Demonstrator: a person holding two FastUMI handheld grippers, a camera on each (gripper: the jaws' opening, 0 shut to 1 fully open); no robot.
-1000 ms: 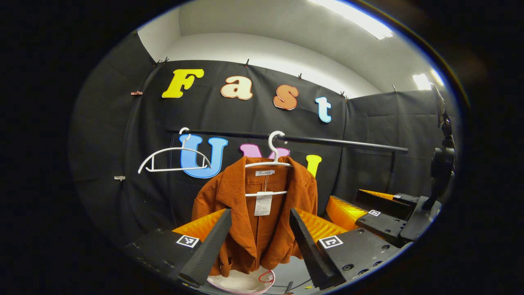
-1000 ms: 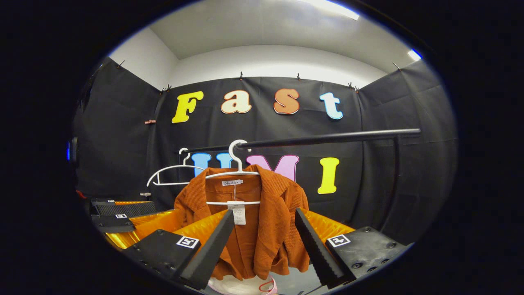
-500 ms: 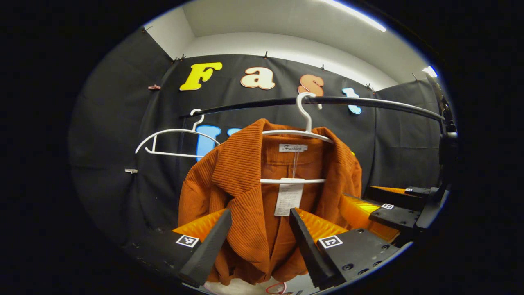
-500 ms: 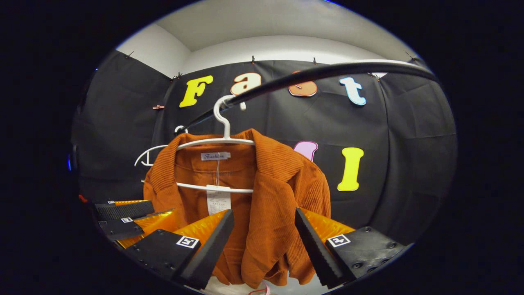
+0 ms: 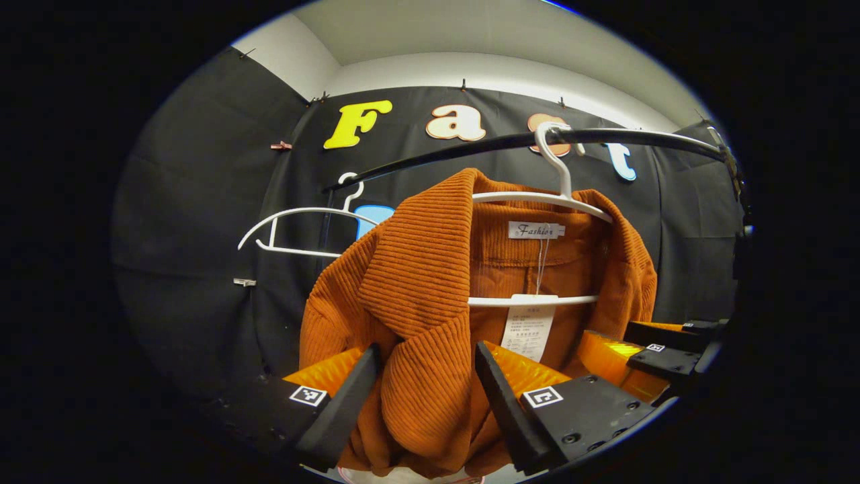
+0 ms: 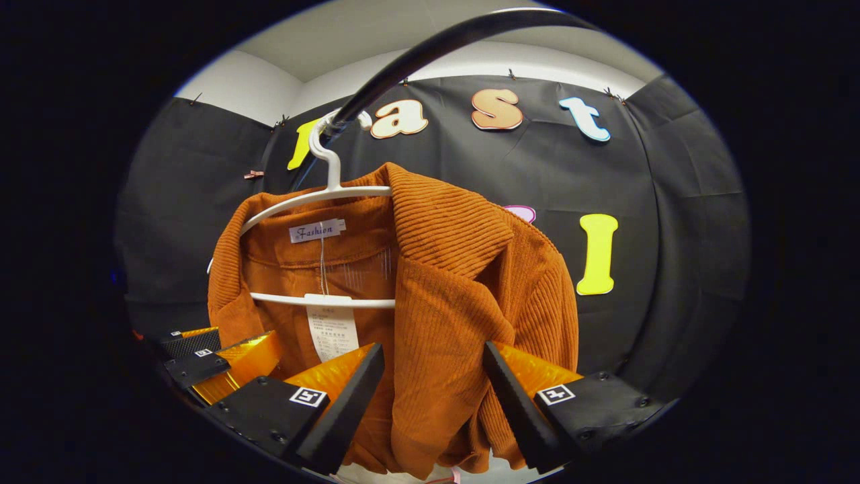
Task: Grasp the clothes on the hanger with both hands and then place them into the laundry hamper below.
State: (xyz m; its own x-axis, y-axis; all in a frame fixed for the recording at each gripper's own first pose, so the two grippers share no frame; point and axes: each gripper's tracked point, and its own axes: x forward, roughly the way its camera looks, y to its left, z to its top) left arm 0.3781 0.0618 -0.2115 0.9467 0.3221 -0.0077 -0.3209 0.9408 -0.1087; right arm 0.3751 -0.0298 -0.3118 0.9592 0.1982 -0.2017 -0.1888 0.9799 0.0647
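A rust-orange corduroy jacket [image 5: 416,282] [image 6: 463,282] hangs on a white hanger [image 5: 537,198] [image 6: 316,198] hooked over a black rail [image 5: 605,138] [image 6: 416,50]. My left gripper [image 5: 426,366] is open, its fingers on either side of the jacket's left front panel below the lapel. My right gripper [image 6: 433,366] is open too, straddling the jacket's right front panel. The right gripper [image 5: 665,349] shows at the right of the left gripper view, and the left gripper [image 6: 201,359] at the lower left of the right gripper view. A sliver of the pale hamper rim [image 5: 403,476] peeks out under the jacket.
An empty white hanger [image 5: 295,232] hangs on the rail, left of the jacket. Black cloth walls close the booth behind and on both sides. A paper tag [image 5: 527,329] [image 6: 332,329] dangles inside the jacket's collar.
Both grippers have moved forward to the jacket, which now looms large; the fabric has come between the fingers of each. The hamper below has almost dropped out of sight.
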